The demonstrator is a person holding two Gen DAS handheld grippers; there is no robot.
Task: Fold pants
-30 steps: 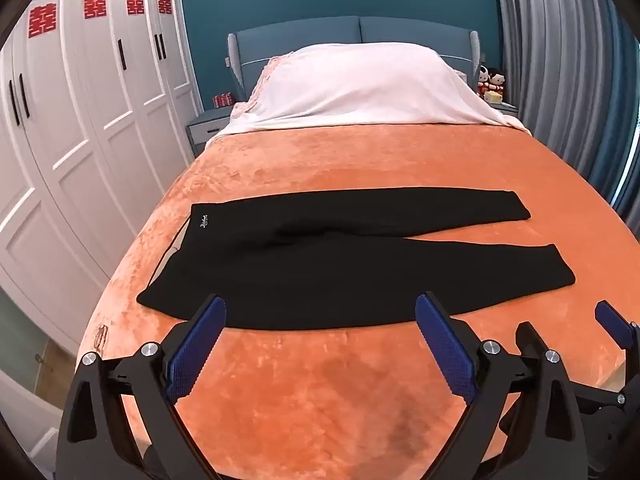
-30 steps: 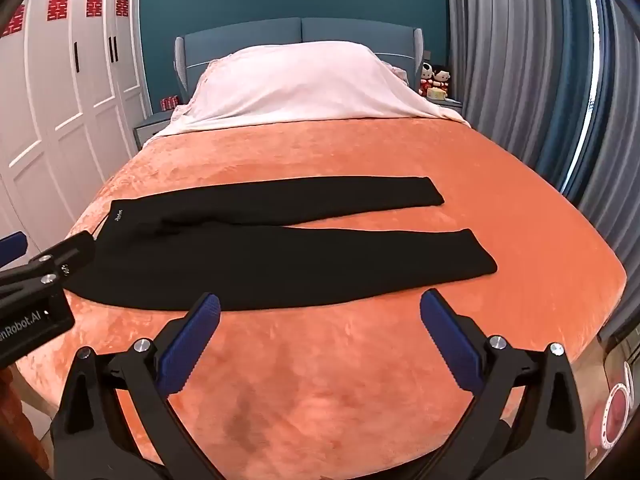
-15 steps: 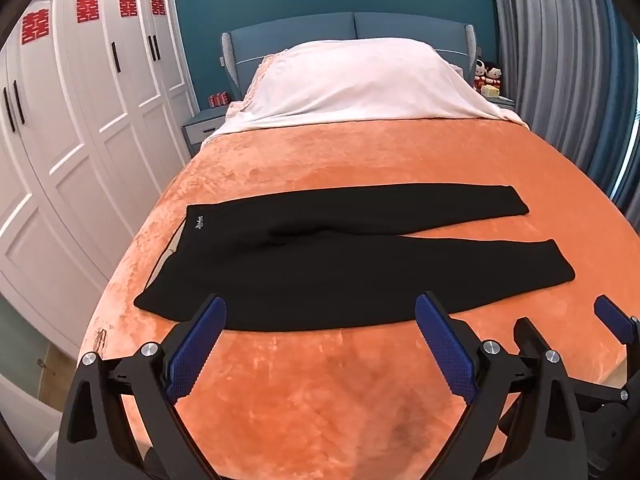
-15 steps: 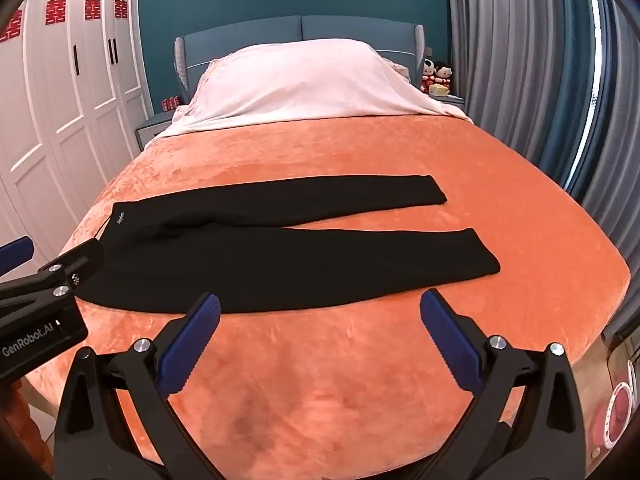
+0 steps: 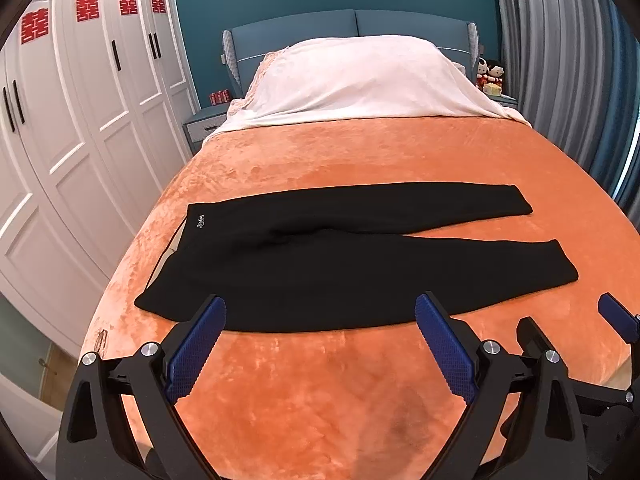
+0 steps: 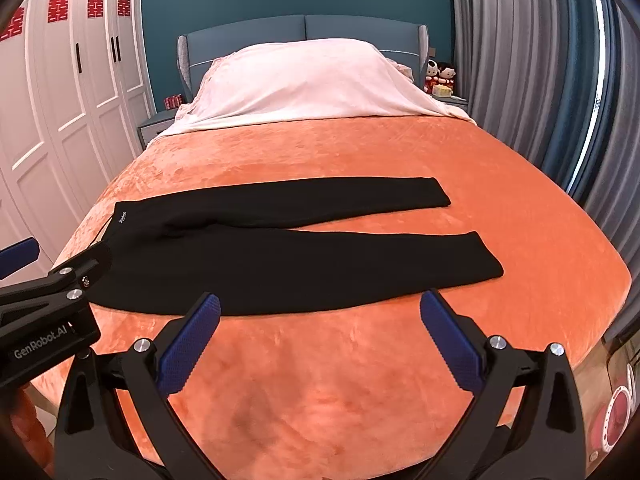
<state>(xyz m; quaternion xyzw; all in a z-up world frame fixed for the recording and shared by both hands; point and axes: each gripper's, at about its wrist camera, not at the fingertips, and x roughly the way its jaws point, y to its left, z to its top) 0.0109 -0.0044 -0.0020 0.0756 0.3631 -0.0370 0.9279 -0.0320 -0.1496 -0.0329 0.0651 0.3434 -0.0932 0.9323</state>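
Orange bedspread [image 5: 360, 152] — pants [image 5: 340, 264] flat, pillow [image 5: 360, 76] beyond.

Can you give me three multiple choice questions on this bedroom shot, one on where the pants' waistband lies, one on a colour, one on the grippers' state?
1. The black pants lie on the orange blanket with the waistband toward:
A. the white wardrobe
B. the grey curtains
C. the headboard

2. What colour are the gripper finger pads?
A. red
B. blue
C. white

3. What state are the left gripper and right gripper in?
A. both open, holding nothing
B. both shut on the pants
C. one open, one shut on a leg

Answers: 1 A, the waistband end with the small label lies on the wardrobe side. 2 B, the ribbed pads are blue. 3 A, both pairs of jaws stand wide apart short of the pants.
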